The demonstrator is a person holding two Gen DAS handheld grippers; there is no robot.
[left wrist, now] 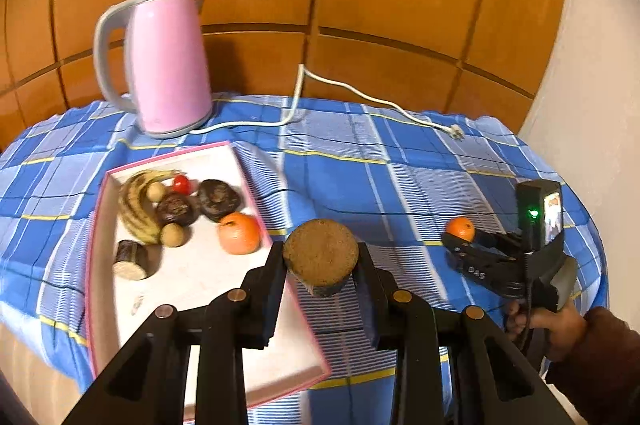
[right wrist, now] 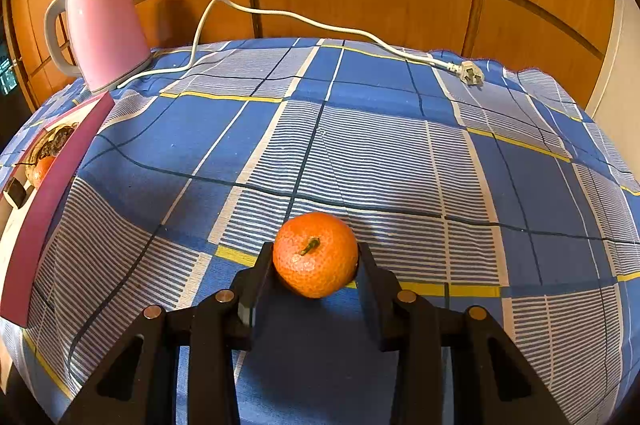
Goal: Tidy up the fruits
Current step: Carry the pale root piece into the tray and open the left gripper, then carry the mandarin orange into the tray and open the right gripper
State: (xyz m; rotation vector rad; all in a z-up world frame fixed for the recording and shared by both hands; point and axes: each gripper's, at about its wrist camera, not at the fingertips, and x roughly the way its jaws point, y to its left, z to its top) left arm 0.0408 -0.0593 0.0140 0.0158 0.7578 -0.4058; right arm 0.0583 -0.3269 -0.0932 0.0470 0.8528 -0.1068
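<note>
My left gripper [left wrist: 321,257] is shut on a brown, rough round fruit [left wrist: 320,251] and holds it above the right edge of a pink-rimmed white tray [left wrist: 208,273]. In the tray lie a banana [left wrist: 136,205], a large orange [left wrist: 239,233], two dark fruits [left wrist: 218,199], a small red fruit [left wrist: 182,184], two small tan fruits and a cut log-like piece [left wrist: 130,259]. My right gripper [right wrist: 316,259] is shut on a small orange mandarin [right wrist: 315,253] just above the blue checked tablecloth; it also shows in the left wrist view [left wrist: 461,228], right of the tray.
A pink electric kettle [left wrist: 164,65] stands at the back left, behind the tray. Its white cord [right wrist: 320,25] runs across the back of the table to a loose plug [right wrist: 471,73]. Wooden panels stand behind the table; a pale wall is at the right.
</note>
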